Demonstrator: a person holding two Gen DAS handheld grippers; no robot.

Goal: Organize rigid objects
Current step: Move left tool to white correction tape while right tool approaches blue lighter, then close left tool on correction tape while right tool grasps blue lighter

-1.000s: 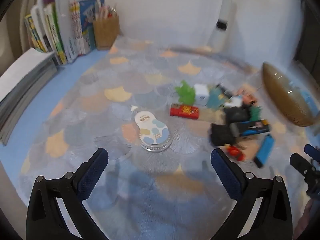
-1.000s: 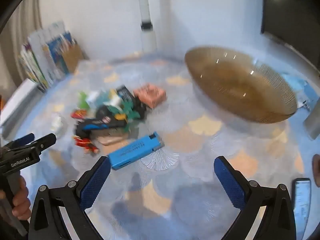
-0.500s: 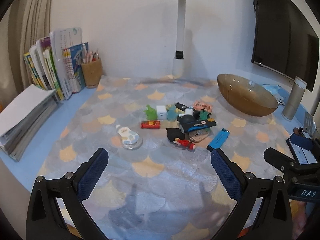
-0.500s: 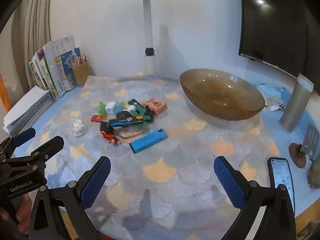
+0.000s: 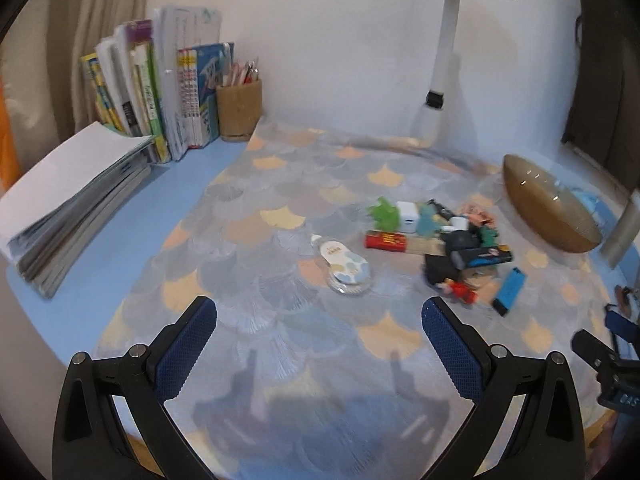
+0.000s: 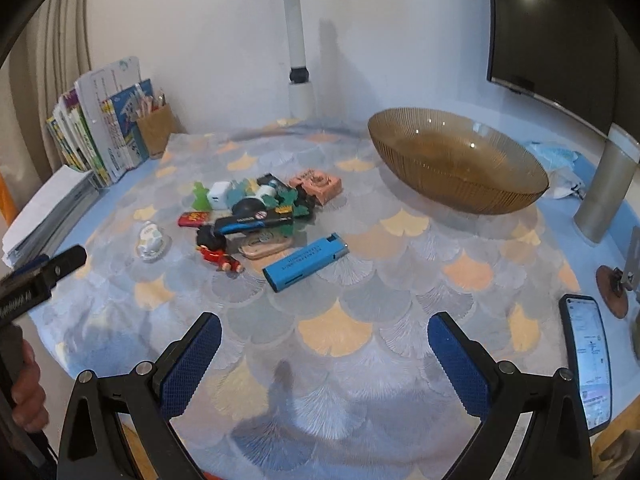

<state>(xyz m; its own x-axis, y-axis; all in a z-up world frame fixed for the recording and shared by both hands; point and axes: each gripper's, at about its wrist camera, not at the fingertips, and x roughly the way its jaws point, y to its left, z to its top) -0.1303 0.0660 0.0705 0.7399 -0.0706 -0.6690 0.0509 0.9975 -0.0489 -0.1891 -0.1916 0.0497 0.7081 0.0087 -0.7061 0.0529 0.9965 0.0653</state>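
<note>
**both grippers hang wide apart, nothing picked yet**

the right gripper (image 6: 324,354) has its pads spread and empty at the bottom of the right wrist frame; the left gripper (image 5: 319,338) is likewise spread and empty at the bottom of the left wrist frame.

the likely step is a first pick from the pile of small objects (image 6: 256,208) for the amber bowl (image 6: 456,160), which looks empty at upper right. the blue lighter (image 6: 306,262) lies alone at the pile's lower right edge, near frame centre and well above the right gripper. judged best: take it first, closing across its narrow width, since it is clear of neighbours.

in the left wrist frame the round patterned case (image 5: 346,268) sits apart from the pile, just above centre, between the pads' lines. it lies flat, so it may slip.
</note>
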